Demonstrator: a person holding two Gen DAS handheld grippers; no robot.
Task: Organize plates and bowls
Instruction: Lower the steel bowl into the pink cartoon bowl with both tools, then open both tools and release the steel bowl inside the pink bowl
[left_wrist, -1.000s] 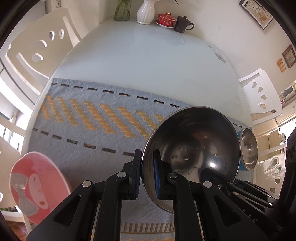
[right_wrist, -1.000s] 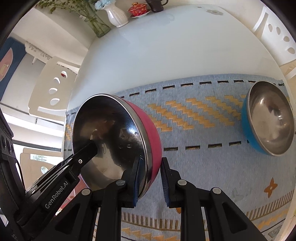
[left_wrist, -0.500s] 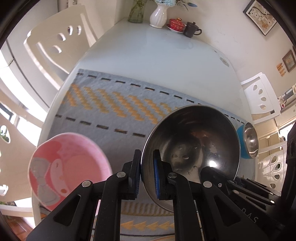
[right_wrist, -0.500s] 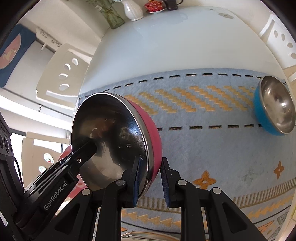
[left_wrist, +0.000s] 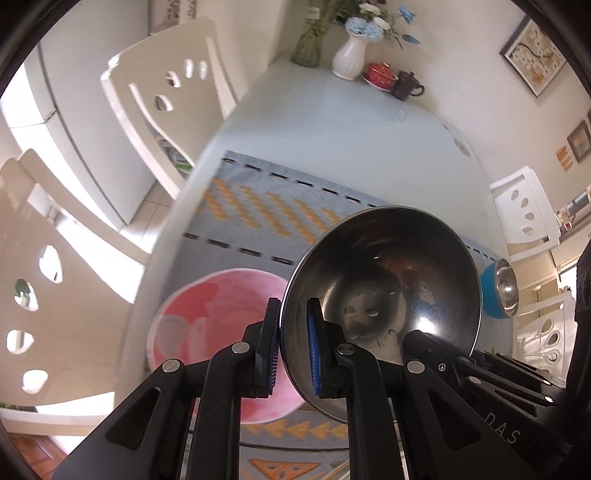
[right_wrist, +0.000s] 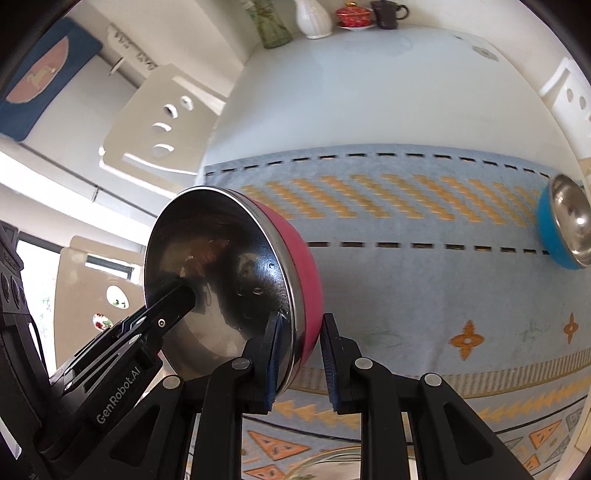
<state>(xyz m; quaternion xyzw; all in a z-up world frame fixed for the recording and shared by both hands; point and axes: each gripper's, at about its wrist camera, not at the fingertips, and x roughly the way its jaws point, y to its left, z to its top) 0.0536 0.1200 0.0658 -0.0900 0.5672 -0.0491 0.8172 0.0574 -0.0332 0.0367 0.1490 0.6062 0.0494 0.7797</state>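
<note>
Right, both my grippers point steeply down, left gripper (left_wrist: 293, 347) and right gripper (right_wrist: 301, 360) pinching opposite rims of the steel-lined pink bowl (right_wrist: 236, 280), tilted above the blue patterned mat (right_wrist: 406, 295); bare mat spreads rightward to a blue-sided steel bowl (right_wrist: 565, 225).

A blue patterned runner (right_wrist: 406, 288) is being spread across the white table (left_wrist: 332, 122); a white vase (left_wrist: 349, 59), a dark teapot (left_wrist: 406, 85) and white chairs (left_wrist: 173, 96) are being kept around.
</note>
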